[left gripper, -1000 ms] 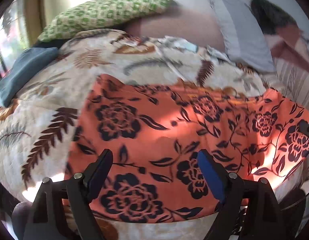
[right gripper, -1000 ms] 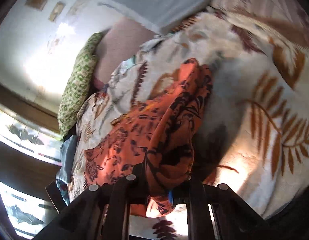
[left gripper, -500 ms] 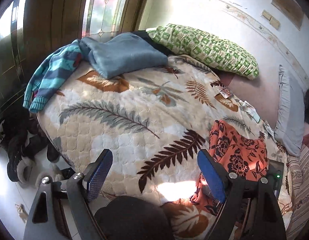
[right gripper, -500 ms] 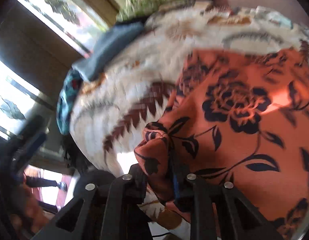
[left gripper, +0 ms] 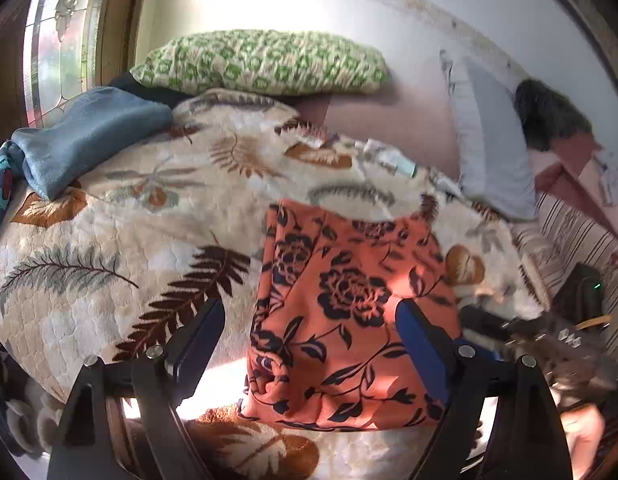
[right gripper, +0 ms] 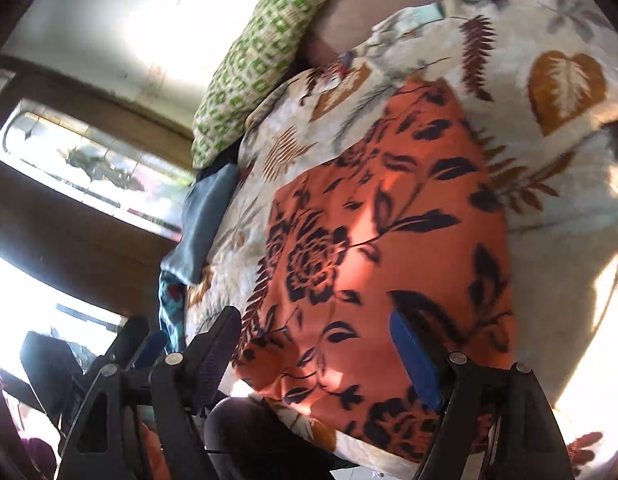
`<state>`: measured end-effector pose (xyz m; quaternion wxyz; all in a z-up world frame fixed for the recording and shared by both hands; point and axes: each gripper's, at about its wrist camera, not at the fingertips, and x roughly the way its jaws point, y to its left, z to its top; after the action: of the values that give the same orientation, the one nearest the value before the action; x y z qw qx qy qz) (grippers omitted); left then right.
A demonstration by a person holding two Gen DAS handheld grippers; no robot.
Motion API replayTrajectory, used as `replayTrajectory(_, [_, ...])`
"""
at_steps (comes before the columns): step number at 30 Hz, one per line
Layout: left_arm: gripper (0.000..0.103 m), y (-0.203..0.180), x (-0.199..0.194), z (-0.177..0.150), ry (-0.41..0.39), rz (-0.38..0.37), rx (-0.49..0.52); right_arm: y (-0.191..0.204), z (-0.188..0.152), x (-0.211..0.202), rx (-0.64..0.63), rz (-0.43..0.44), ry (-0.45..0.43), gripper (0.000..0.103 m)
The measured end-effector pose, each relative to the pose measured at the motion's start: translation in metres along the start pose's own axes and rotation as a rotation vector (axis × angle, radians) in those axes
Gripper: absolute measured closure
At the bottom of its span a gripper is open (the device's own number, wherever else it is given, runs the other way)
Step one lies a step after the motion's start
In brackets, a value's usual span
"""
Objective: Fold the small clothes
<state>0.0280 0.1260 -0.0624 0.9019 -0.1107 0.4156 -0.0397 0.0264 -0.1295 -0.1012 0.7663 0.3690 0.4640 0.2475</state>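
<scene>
on the bed [left gripper: 89,320] we have one fold laid in the orange floral garment [left gripper: 349,300], right gripper [right gripper: 317,344] jaws just released and empty, left gripper [left gripper: 309,332] jaws likewise spread; next, we judge, regrasp an edge.

One orange garment [left gripper: 349,312], one green pillow [left gripper: 265,62] — two hand-held grippers [left gripper: 309,332].

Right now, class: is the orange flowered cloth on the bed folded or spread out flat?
Folded. The orange flowered cloth lies as a compact rectangle on the leaf-print quilt, with a doubled, rounded edge along one side.
</scene>
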Motion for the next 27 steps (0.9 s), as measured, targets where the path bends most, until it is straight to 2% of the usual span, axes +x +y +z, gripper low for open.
replayTrajectory(2, [0.016, 0.001, 0.040, -0.015, 0.127, 0.115, 0.051, -0.021, 0.005, -0.013, 0.067, 0.029, -0.012, 0.024])
replayTrajectory(4, [0.016, 0.015, 0.068, -0.032, 0.214, 0.232, 0.062, -0.035, 0.007, -0.030, 0.097, 0.066, -0.011, 0.024])
replayTrajectory(7, [0.015, 0.037, 0.059, -0.037, 0.213, 0.174, -0.089, -0.038, 0.008, -0.041, 0.097, 0.100, 0.005, 0.024])
replayTrajectory(8, [0.015, 0.038, 0.052, -0.035, 0.202, 0.177, -0.107, -0.040, 0.008, -0.042, 0.094, 0.121, 0.016, 0.023])
replayTrajectory(11, [0.015, 0.022, 0.028, -0.021, 0.116, 0.209, -0.060, -0.048, 0.003, -0.021, 0.083, 0.132, 0.085, 0.022])
replayTrajectory(13, [0.015, 0.005, 0.012, -0.008, 0.047, 0.174, -0.026, -0.060, 0.000, -0.011, 0.120, 0.131, 0.127, 0.022])
replayTrajectory(15, [0.015, -0.014, 0.004, 0.002, -0.007, 0.125, 0.015, -0.059, 0.005, -0.016, 0.124, 0.157, 0.127, 0.022])
replayTrajectory(17, [0.015, -0.029, 0.014, 0.009, -0.023, 0.094, 0.056, -0.051, 0.016, -0.025, 0.087, 0.177, 0.106, 0.022])
replayTrajectory(19, [0.015, -0.039, 0.040, 0.013, 0.021, 0.099, 0.087, -0.042, 0.032, -0.035, 0.058, 0.211, 0.080, 0.022])
replayTrajectory(23, [0.013, -0.032, 0.101, -0.002, 0.208, 0.202, 0.092, -0.034, 0.068, -0.031, 0.064, 0.296, 0.057, 0.022])
replayTrajectory(25, [0.006, -0.028, 0.103, -0.007, 0.184, 0.205, 0.082, -0.042, 0.081, -0.005, 0.117, 0.363, 0.128, 0.021])
replayTrajectory(26, [0.006, -0.027, 0.104, -0.007, 0.198, 0.194, 0.074, -0.052, 0.084, 0.014, 0.149, 0.322, 0.169, 0.020])
replayTrajectory(27, [0.006, -0.026, 0.103, -0.006, 0.205, 0.195, 0.068, -0.064, 0.084, 0.034, 0.166, 0.209, 0.211, 0.022])
